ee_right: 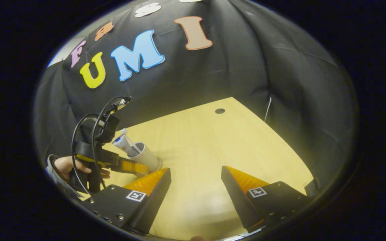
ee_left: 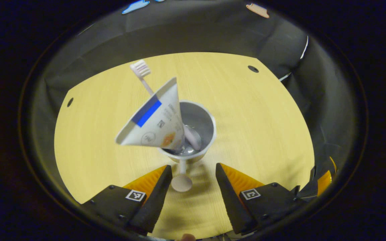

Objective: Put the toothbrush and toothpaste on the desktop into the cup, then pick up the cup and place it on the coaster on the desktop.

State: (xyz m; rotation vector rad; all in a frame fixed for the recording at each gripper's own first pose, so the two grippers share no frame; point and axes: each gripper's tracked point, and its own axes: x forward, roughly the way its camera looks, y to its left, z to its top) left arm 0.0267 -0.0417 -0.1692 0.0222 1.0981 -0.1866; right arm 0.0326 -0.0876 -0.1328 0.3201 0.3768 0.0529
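Observation:
A pale cup (ee_left: 206, 124) stands on the yellow wooden desktop (ee_left: 263, 134) just ahead of my left gripper (ee_left: 193, 165), which is open, its fingers apart on either side below the rim. A white toothpaste tube (ee_left: 156, 124) with a blue stripe leans out of the cup to the left. Behind it a pale toothbrush (ee_left: 140, 69) stands bristles up. A slim pale stem with a round disc (ee_left: 182, 183) shows under the cup; I cannot tell what it is. In the right gripper view the cup (ee_right: 147, 156) sits at the left with the left gripper (ee_right: 129, 165) against it. My right gripper (ee_right: 196, 168) is open over bare wood.
A person's hand (ee_right: 65, 165) holds the left gripper, with black cables looping above it. Black cloth walls close in the desktop at the back and right. Small dark holes (ee_left: 253, 69) (ee_right: 219, 110) mark the wood near its far edge.

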